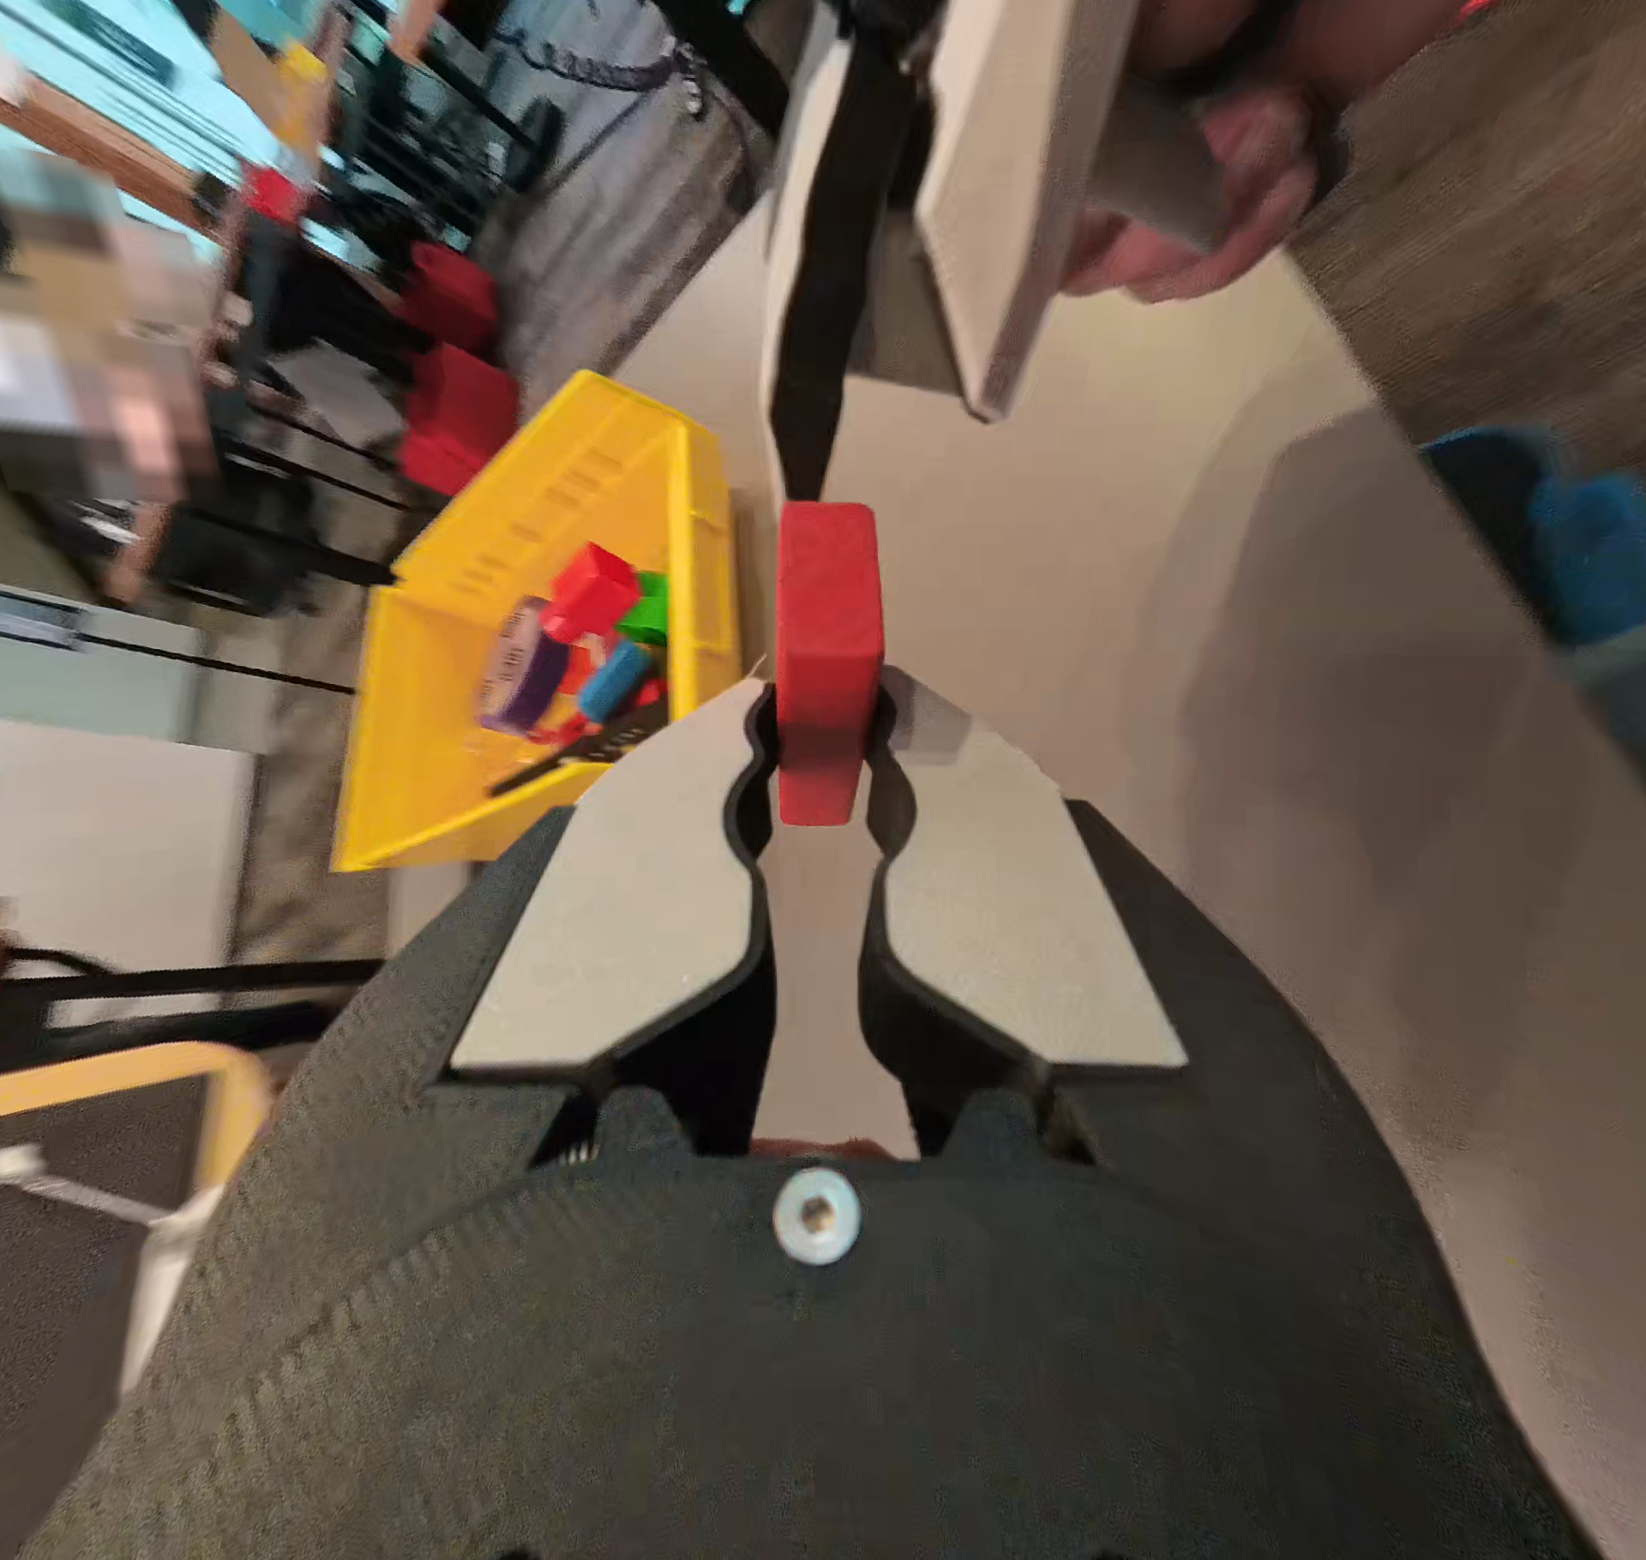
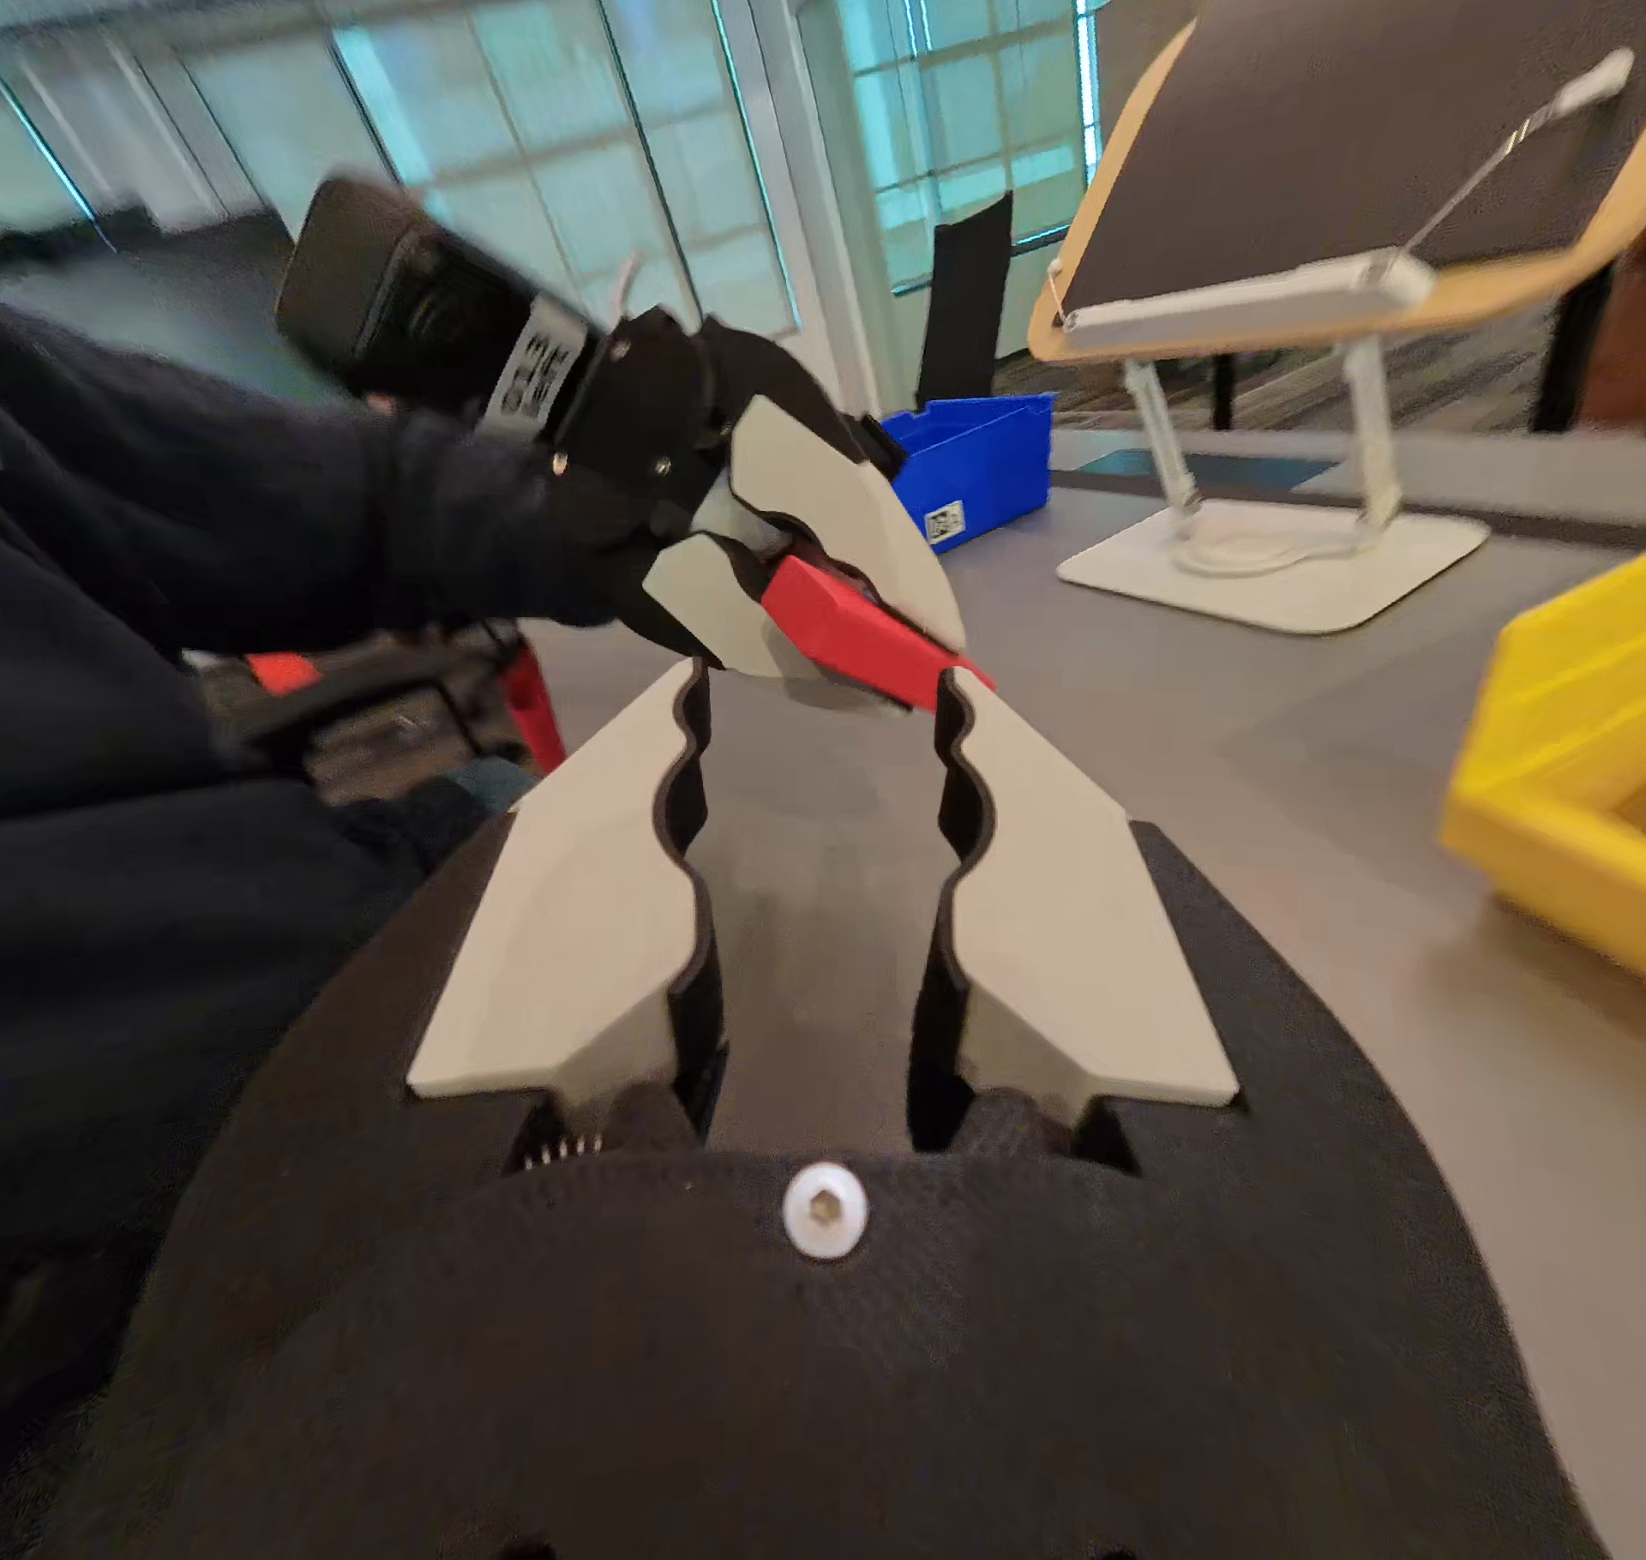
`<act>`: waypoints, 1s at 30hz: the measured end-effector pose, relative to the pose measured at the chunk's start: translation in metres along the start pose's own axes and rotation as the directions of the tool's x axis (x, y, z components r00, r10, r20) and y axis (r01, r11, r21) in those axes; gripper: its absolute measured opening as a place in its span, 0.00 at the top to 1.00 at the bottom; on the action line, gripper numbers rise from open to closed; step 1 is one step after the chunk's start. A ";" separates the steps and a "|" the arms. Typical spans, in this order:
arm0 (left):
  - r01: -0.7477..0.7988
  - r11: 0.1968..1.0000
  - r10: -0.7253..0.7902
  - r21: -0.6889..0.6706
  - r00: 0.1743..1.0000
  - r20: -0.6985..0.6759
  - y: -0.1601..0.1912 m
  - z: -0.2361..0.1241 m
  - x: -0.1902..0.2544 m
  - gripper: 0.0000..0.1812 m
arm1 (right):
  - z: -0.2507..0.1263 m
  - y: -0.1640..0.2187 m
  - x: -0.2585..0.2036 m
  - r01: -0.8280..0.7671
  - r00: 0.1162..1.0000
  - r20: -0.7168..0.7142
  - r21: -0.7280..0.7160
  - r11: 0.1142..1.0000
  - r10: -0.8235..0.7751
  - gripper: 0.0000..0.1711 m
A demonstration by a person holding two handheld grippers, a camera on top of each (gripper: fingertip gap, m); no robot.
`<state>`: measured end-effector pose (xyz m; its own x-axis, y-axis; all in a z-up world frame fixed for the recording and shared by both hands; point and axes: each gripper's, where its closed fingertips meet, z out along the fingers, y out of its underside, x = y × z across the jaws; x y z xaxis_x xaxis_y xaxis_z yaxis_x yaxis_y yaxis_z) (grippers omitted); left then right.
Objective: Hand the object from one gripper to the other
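A grey table (image 2: 1247, 805) holds a yellow bin (image 1: 427, 716). The right gripper (image 2: 824, 689) is spread wide with nothing in it. The left gripper (image 1: 824, 707) pinches a long red block (image 1: 827, 618), smooth and flat-sided. It sticks straight out past the tips, towards the right gripper.

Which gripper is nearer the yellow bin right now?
Left, likely. The left gripper, shut on the red block, sits just beside the yellow bin. The right gripper is open with the bin off to its side, apart.

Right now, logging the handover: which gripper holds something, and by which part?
The left gripper pinches the red rectangular block by its near end; the right gripper holds nothing.
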<state>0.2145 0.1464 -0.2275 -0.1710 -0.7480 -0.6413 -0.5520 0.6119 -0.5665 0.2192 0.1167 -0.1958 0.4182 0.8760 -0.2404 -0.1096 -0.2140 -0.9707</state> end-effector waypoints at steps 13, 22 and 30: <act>0.555 0.829 -0.512 -0.071 0.700 -0.497 -0.014 -0.005 0.033 0.91 | 0.011 -0.004 -0.003 0.403 0.910 -0.007 -0.227 0.886 -0.415 0.79; 0.639 0.762 -0.567 -0.103 0.582 -0.583 -0.020 -0.007 0.041 0.91 | 0.015 0.010 -0.008 0.595 0.786 0.040 -0.318 0.738 -0.617 0.66; 0.767 0.620 -0.621 -0.165 0.351 -0.700 -0.035 -0.017 0.039 0.91 | 0.019 0.024 0.003 0.825 0.337 0.052 -0.497 0.269 -0.940 0.53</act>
<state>0.2136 0.0919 -0.2240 -0.2889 -0.8230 0.4891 -0.6081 -0.2368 -0.7577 0.2007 0.1218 -0.2200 0.1976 0.5187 0.8318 0.7637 0.4505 -0.4623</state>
